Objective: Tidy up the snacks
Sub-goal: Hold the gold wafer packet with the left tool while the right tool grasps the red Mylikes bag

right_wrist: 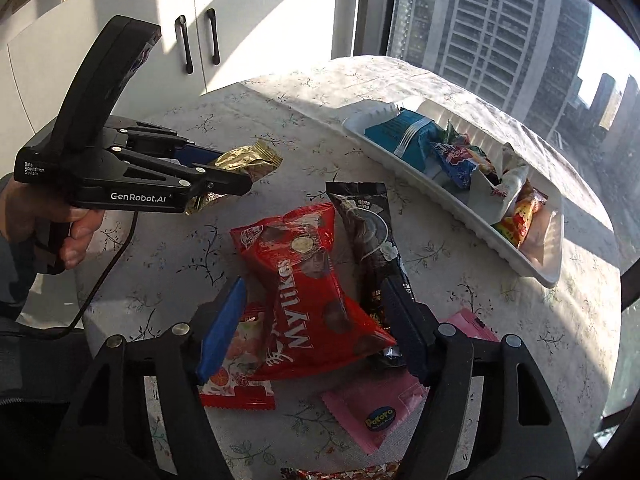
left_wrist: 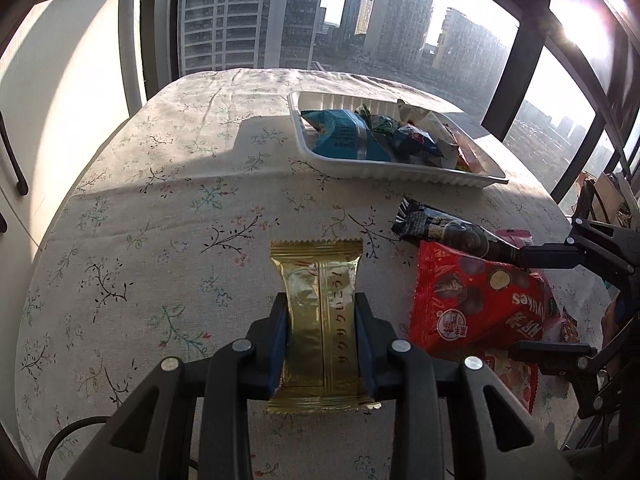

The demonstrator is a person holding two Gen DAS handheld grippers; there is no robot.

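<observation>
My left gripper (left_wrist: 320, 300) is shut on a gold snack packet (left_wrist: 318, 320), its jaws pressing both long sides, low over the floral tablecloth; the packet also shows in the right wrist view (right_wrist: 248, 162), held by the left gripper (right_wrist: 224, 172). My right gripper (right_wrist: 316, 292) is open, its jaws on either side of a red Mylikes bag (right_wrist: 304, 292), not closed on it. A black snack stick (right_wrist: 370, 240) lies beside the red bag. The white tray (left_wrist: 360, 170) at the back holds several snacks, including a blue packet (left_wrist: 344, 136).
A pink Pororo packet (right_wrist: 376, 412) and a red-white packet (right_wrist: 236, 376) lie under and near my right gripper. The tray (right_wrist: 532, 270) sits at the table's far right near the window. White cabinets (right_wrist: 200, 20) stand behind the table. The left gripper's cable (right_wrist: 100, 280) hangs off the table edge.
</observation>
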